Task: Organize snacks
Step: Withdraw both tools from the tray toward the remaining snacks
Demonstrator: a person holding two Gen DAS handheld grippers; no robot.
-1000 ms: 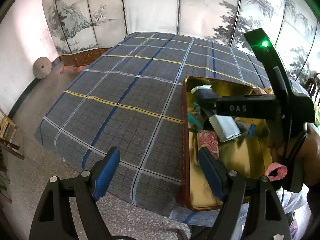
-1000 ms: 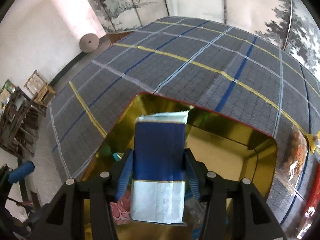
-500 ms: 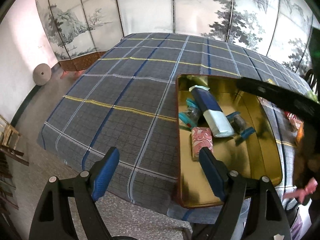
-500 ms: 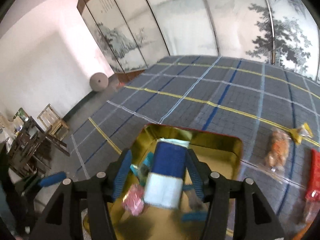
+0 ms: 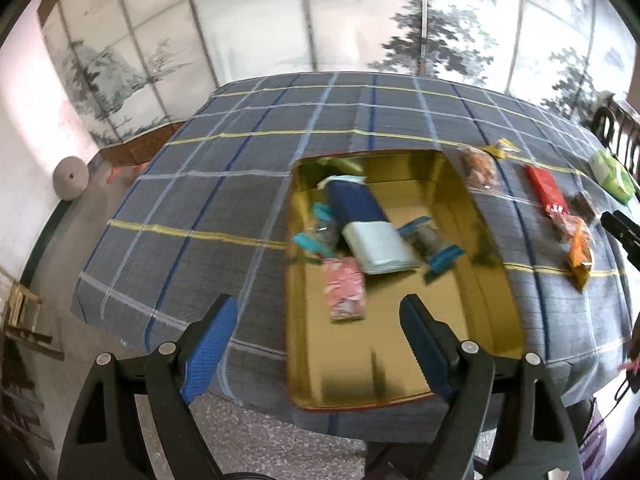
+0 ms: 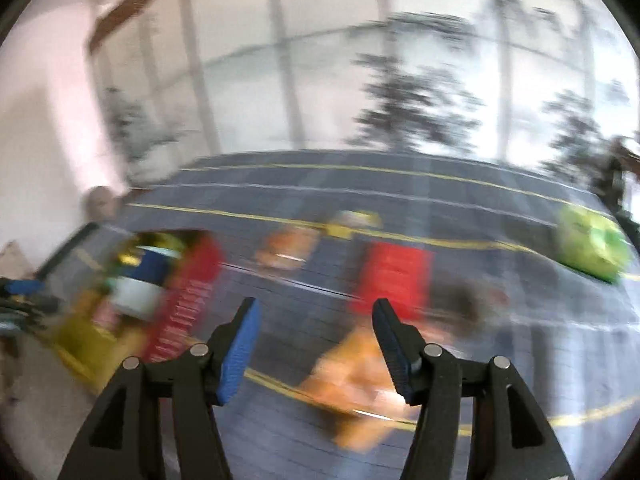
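Now blue-and-white packet out of opening jaws.

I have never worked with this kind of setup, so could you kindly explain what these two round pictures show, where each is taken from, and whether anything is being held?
There is no robot here: a person holds a hand-operated two-finger gripper in each hand, and each carries a wide-angle camera looking along its fingers.

The sharper picture is from the left gripper. Its blue-padded jaws stand open and empty above a gold tin on a checked tablecloth. In the tin lie a blue and white packet, a pink packet and small teal-ended sweets. More snacks wait beside it, including a red packet and a green packet.

The blurred picture is from the right gripper, in quick motion. Its jaws are opening with nothing between them, over an orange packet.
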